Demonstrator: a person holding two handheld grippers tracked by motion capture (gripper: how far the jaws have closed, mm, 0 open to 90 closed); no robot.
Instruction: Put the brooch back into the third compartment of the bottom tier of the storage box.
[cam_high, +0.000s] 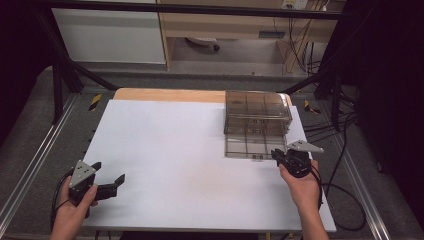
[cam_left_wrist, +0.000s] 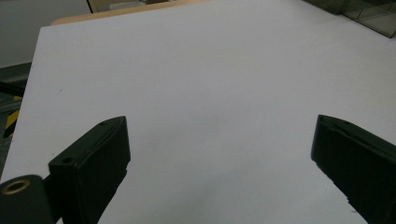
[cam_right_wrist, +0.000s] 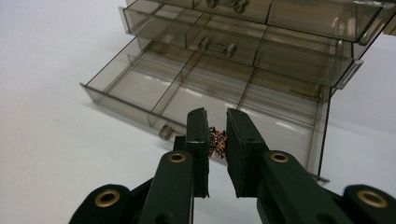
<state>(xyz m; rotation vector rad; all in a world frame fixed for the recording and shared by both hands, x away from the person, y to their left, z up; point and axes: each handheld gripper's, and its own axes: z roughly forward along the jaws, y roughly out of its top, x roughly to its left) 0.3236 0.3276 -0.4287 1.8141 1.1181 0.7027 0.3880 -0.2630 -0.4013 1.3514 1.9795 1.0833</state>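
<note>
Smoky plastic drawer cabinet (cam_high: 257, 112) stands at the table's (cam_high: 165, 165) far right, one drawer (cam_right_wrist: 187, 88) pulled out. Right gripper (cam_right_wrist: 216, 135) pinches one small multicoloured trinket (cam_right_wrist: 217, 143) just over that drawer's front edge. Left gripper (cam_high: 107, 177) rests wide open, holding nothing, at the near left.

A white-topped desk (cam_high: 165, 150) with a bare wooden far edge stands on grey floor (cam_high: 30, 135), framed by black struts (cam_high: 60, 65); a white cabinet (cam_high: 110, 35) and cables (cam_high: 300, 45) lie beyond.

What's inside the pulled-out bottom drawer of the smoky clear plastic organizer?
The bottom drawer shows bare divided compartments. The right gripper, clamping a small multicoloured item, hides its front middle section.
</note>
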